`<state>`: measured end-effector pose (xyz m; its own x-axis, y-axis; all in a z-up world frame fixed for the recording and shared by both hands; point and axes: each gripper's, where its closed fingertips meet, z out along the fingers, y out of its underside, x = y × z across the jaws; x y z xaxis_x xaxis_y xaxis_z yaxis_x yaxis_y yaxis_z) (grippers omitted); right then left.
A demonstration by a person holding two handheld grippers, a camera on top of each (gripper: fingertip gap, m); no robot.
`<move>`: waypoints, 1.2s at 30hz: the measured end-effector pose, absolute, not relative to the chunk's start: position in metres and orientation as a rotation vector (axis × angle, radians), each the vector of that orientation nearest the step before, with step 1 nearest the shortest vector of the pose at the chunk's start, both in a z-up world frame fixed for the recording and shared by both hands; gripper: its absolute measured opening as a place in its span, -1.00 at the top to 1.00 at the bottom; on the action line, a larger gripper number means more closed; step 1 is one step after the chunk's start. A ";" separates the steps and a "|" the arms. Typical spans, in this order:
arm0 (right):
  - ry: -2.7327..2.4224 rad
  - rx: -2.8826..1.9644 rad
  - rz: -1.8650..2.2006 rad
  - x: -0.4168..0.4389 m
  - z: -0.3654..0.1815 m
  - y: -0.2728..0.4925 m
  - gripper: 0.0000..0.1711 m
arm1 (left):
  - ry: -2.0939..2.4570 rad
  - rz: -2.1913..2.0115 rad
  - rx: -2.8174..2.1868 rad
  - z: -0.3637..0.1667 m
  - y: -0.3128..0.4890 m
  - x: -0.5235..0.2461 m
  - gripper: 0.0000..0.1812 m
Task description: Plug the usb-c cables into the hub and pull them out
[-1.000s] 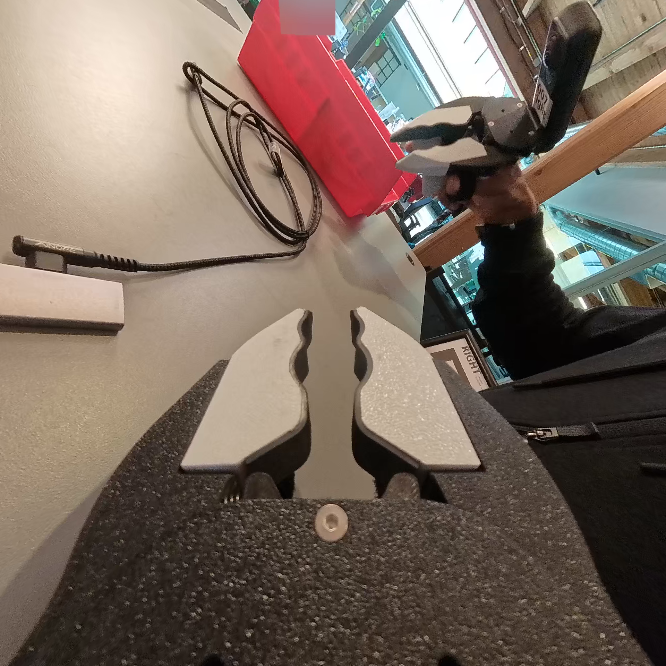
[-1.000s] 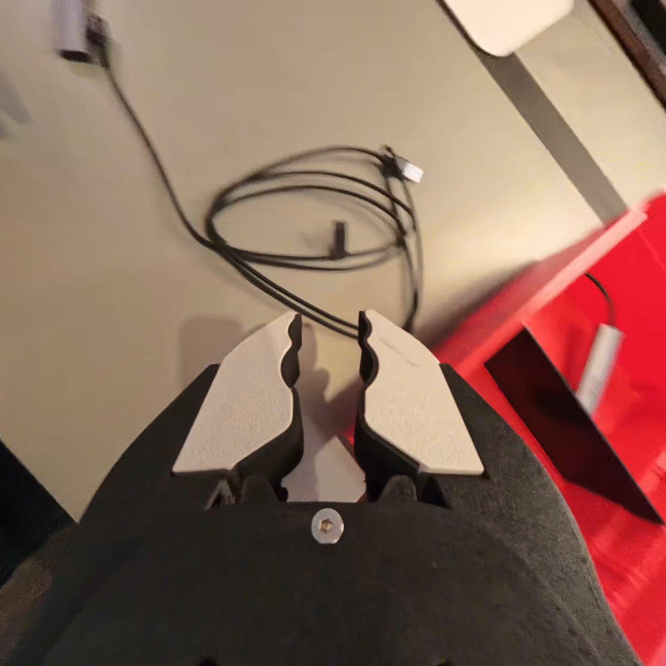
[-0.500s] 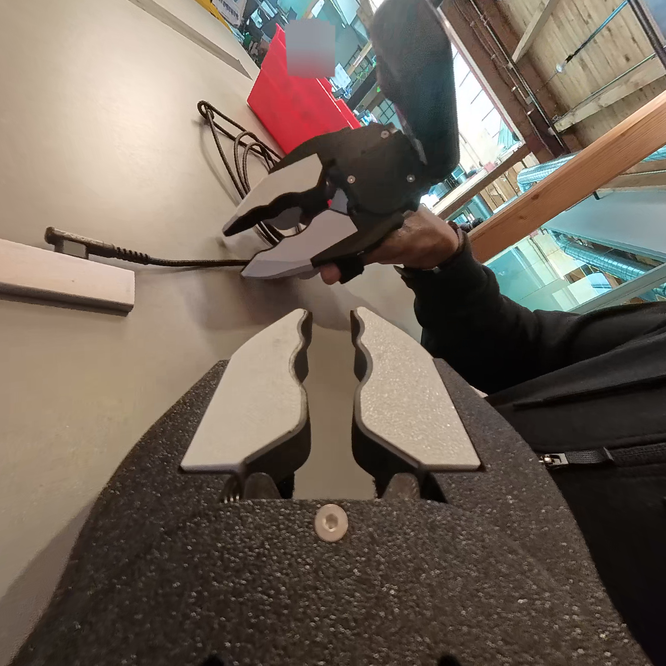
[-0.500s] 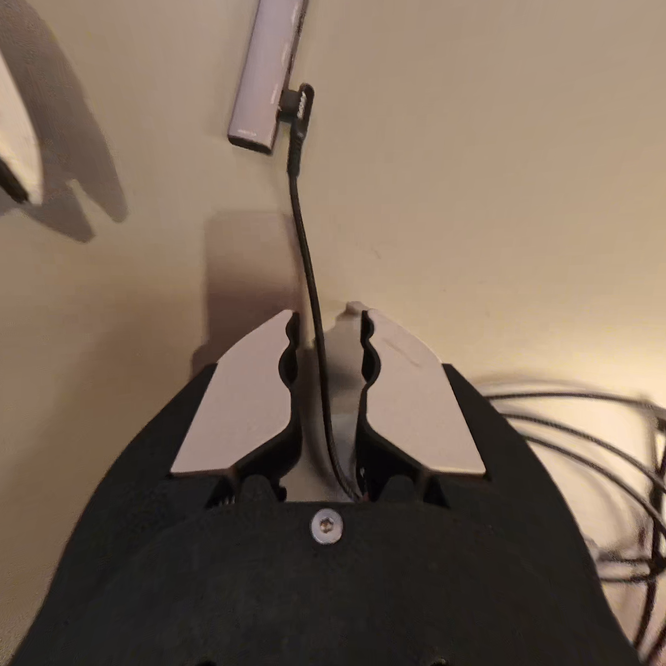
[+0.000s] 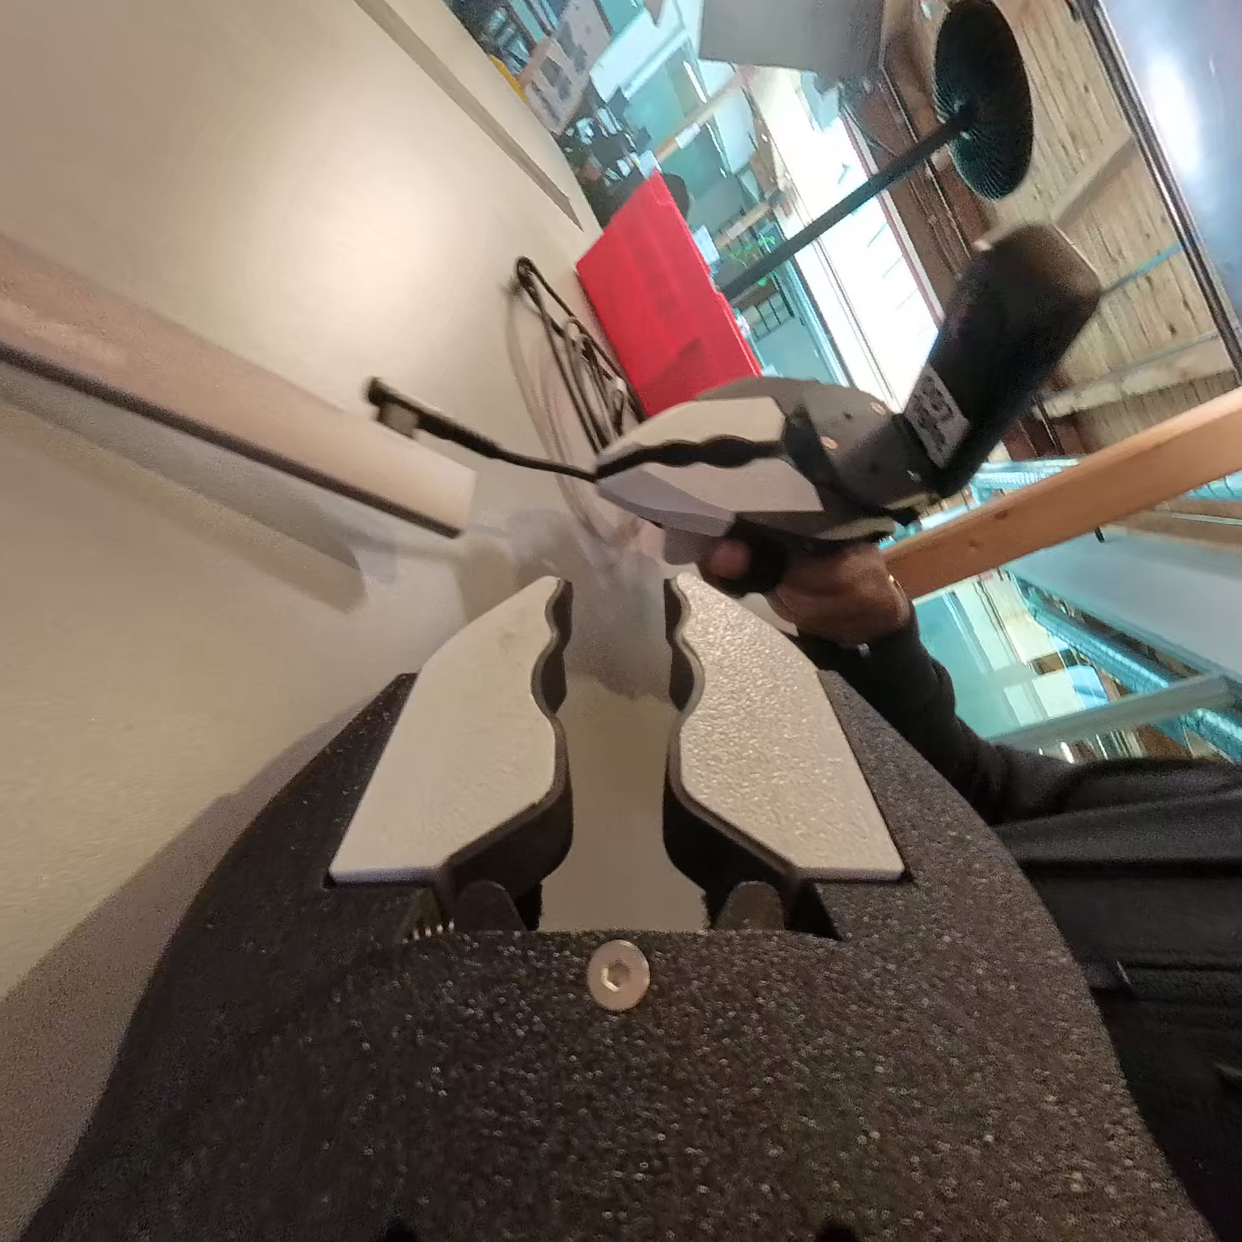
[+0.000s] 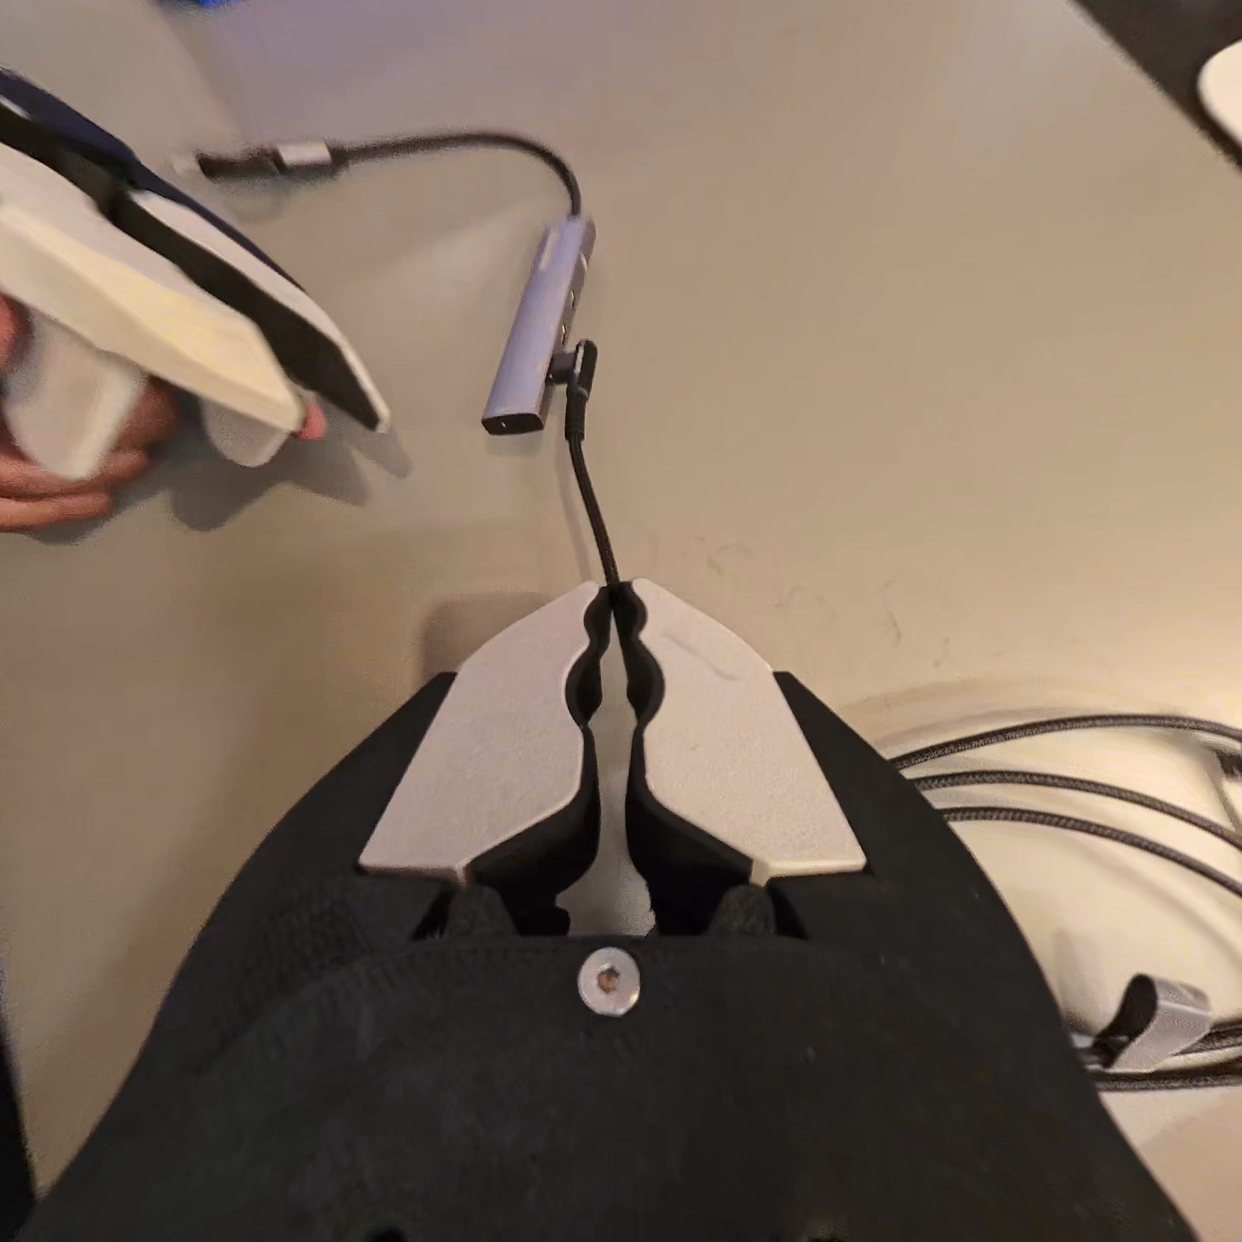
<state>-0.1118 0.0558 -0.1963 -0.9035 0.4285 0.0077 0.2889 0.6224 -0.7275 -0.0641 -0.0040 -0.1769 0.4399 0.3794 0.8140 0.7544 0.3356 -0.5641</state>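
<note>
The pale table (image 6: 874,336) carries everything. A red bin (image 5: 655,316) stands on it toward its far edge, seen from the left wrist view. Loose coils of braided cable (image 6: 1075,773) lie on the table by the right claw's right side.

The right claw (image 6: 615,591) is pinched closed on a black cable (image 6: 595,497), gripping it at the very tips. From there the cable runs straight ahead, off the tips, to an angled plug (image 6: 578,359) seated in the side of the grey hub (image 6: 537,336). The hub lies flat on the table just ahead of the claw, well in from the edges, with its own short lead (image 6: 470,144) curving away from its far end.

The left claw (image 5: 615,591) hangs just above the table with its jaws parted and nothing between them. In the right wrist view it sits to the left of the hub (image 6: 336,410), near it but apart.
</note>
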 end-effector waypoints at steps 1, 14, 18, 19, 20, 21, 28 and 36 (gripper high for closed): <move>-2.640 -0.619 1.205 -0.109 -0.190 0.058 0.98 | -1.194 -0.327 -1.256 -0.179 -0.008 -0.069 0.66; -2.503 -0.696 1.688 -0.063 -0.137 0.058 0.98 | -1.188 -0.735 -0.842 -0.163 0.000 -0.095 0.43; -2.567 -0.708 1.674 -0.049 -0.152 0.059 0.98 | -1.101 -0.742 -0.752 -0.148 -0.006 -0.099 0.87; -2.605 -0.720 1.651 -0.046 -0.158 0.059 0.98 | -1.065 -0.726 -0.787 -0.144 -0.005 -0.096 0.88; -2.642 -0.734 1.622 -0.043 -0.164 0.061 0.97 | -1.037 -0.705 -0.834 -0.142 -0.002 -0.093 0.89; -2.663 -0.744 1.599 -0.041 -0.167 0.062 0.97 | -1.007 -0.685 -0.880 -0.140 0.001 -0.090 0.89; -2.623 -0.828 1.857 -0.042 -0.138 0.047 0.78 | -0.767 -0.546 -1.250 -0.136 0.023 -0.059 0.89; -2.787 -0.792 1.839 -0.034 -0.149 0.024 0.88 | -0.652 -0.540 -1.389 -0.140 0.035 -0.036 0.89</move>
<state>-0.0336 0.0245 -0.1489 -0.8539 0.2134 -0.4748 0.5204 0.3335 -0.7861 -0.0359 0.0346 -0.1400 0.7139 0.0299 0.6996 0.6930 0.1134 -0.7120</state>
